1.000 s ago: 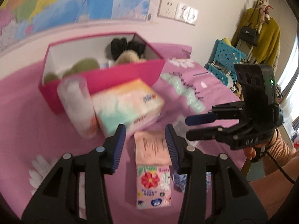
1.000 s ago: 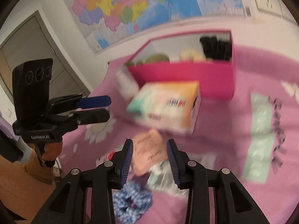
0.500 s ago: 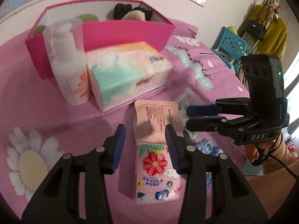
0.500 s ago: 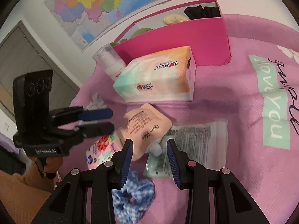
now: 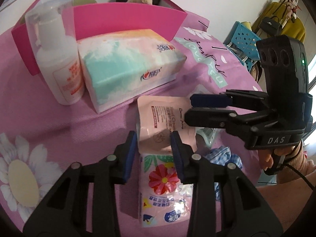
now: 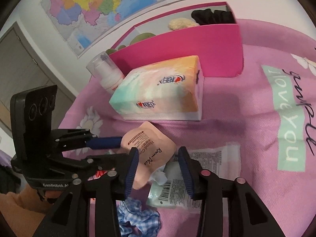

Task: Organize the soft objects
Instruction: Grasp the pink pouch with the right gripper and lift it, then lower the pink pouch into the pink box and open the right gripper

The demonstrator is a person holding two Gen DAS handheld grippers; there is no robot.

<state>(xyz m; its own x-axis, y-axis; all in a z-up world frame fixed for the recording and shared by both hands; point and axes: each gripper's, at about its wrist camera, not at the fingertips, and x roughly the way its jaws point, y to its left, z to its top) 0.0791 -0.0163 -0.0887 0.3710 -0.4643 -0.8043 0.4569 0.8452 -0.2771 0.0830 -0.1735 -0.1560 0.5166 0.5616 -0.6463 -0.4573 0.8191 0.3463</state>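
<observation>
You're at the pick-up: your left tongs (image 5: 153,141) gape around the pink hand-cream pouch (image 5: 158,122) lying on the table; right tongs (image 6: 157,162) gape too, empty. Close left, lift toward the pink box (image 5: 126,18).

Bright, even daylight fills the room, strongest from the window at the right edge of the left wrist view. Soft shadows pool under the tissue pack (image 5: 126,67) on the pink cloth (image 6: 237,118). Both fisheye views bend hard and go black at the corners; the edges smear slightly.
</observation>
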